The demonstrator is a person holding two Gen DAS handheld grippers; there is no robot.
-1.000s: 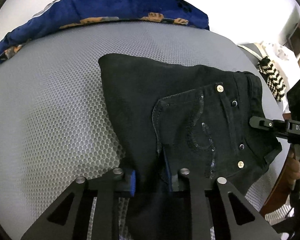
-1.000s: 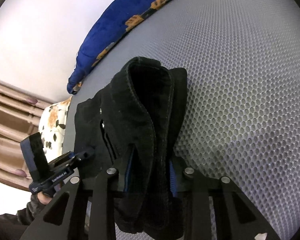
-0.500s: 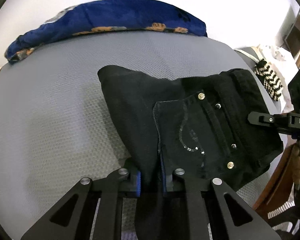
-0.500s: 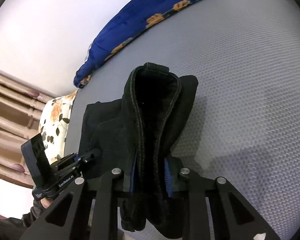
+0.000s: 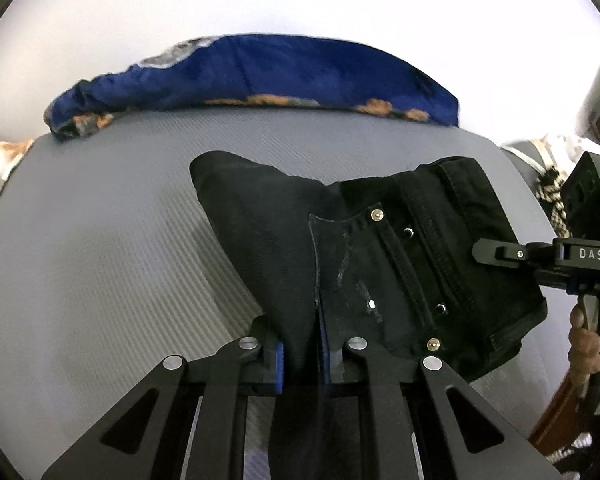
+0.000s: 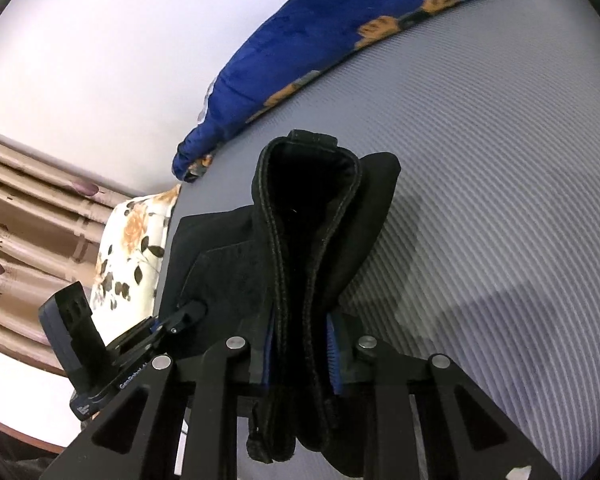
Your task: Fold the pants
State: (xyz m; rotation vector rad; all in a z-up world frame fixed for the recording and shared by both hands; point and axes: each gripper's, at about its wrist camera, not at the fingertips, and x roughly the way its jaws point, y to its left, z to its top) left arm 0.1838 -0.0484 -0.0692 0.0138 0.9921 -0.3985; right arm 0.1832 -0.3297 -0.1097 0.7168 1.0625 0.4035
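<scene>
A grey mattress (image 5: 100, 264) is shown, bounded at its far edge by a blue blanket (image 5: 252, 76). The black pants (image 5: 380, 248) are held raised above it by their near edge, so that the folded bundle can be carried clear. The left gripper (image 5: 302, 354) is clamped on the seat fabric and the right gripper (image 6: 302, 354) on the thick waistband, both jaws having just been closing on cloth.

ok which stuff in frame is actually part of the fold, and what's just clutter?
In the job:
- black pants, lifted off the grey mattress
- left gripper, shut on the pants
- right gripper, shut on the waistband

Lying about:
- blue blanket at the far edge
- floral pillow
- beige curtain
</scene>
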